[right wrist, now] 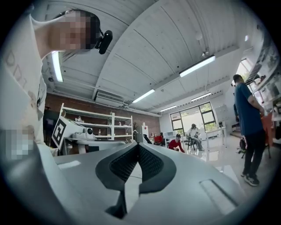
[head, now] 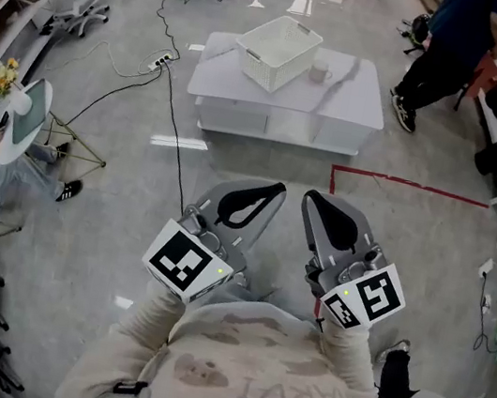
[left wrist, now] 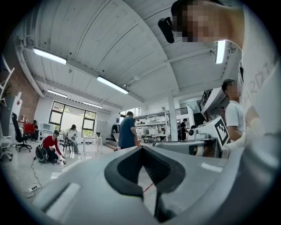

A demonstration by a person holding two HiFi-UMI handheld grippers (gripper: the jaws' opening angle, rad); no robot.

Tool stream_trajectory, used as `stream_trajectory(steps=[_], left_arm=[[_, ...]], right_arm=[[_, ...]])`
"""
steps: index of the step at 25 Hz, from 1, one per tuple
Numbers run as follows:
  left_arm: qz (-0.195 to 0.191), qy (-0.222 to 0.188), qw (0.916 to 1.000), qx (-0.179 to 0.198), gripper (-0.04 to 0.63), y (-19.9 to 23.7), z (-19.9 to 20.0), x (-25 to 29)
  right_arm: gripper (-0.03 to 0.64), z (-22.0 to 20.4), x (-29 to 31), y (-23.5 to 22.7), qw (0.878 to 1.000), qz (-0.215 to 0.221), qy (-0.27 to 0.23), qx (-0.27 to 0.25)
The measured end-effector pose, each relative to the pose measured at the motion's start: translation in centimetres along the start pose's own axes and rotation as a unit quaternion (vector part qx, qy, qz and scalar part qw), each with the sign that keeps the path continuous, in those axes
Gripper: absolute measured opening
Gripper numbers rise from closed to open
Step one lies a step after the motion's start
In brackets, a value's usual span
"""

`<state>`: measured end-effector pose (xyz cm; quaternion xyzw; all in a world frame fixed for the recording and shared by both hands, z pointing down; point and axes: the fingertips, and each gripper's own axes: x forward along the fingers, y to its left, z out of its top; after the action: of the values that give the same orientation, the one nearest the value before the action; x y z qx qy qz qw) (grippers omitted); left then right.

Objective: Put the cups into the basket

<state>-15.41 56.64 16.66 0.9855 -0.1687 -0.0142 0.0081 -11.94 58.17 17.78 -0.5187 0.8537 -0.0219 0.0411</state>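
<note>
Both closed, empty: left claw (head: 276, 192), right claw (head: 311, 198); cup (head: 320, 73) beside basket (head: 264, 68).

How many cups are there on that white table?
1. A pale pink cup stands on the white table, just right of the white basket. More could be hidden inside the basket.

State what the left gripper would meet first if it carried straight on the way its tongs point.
Nothing nearby: the left gripper points level across open floor, probably passing above the white table. The person in blue stands first in line, far off.
</note>
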Motion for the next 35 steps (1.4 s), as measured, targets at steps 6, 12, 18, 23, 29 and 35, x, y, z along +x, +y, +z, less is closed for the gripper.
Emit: stream_trajectory(steps=[6,12,18,23,29,35], left_arm=[[-0.005,0.001,0.9998,-0.020,0.000,1.6,-0.6,2.0],[0.015,0.008,0.9996,-0.021,0.000,4.5,-1.4,6.1],[0.040,0.009,0.9989,-0.020,0.000,7.7,-1.0,14.0],[0.059,0.004,0.9981,-0.018,0.000,9.6,-0.3,21.1],[0.089,-0.017,0.9958,-0.013,0.000,11.1,-0.2,28.5],[0.113,-0.027,0.9931,-0.012,0.000,12.4,-0.6,33.1]], right_arm=[[0.025,-0.4,0.5,-1.4,1.000,0.006,0.013,0.003],[0.025,-0.6,2.6,-6.6,1.000,0.016,0.002,0.013],[0.025,0.5,4.8,-14.8,0.999,0.041,0.002,0.014],[0.025,1.9,5.7,-22.3,0.998,0.061,0.004,0.010],[0.025,2.5,5.9,-30.1,0.996,0.085,0.012,-0.004],[0.025,2.0,6.0,-35.9,0.996,0.091,0.010,0.011]])
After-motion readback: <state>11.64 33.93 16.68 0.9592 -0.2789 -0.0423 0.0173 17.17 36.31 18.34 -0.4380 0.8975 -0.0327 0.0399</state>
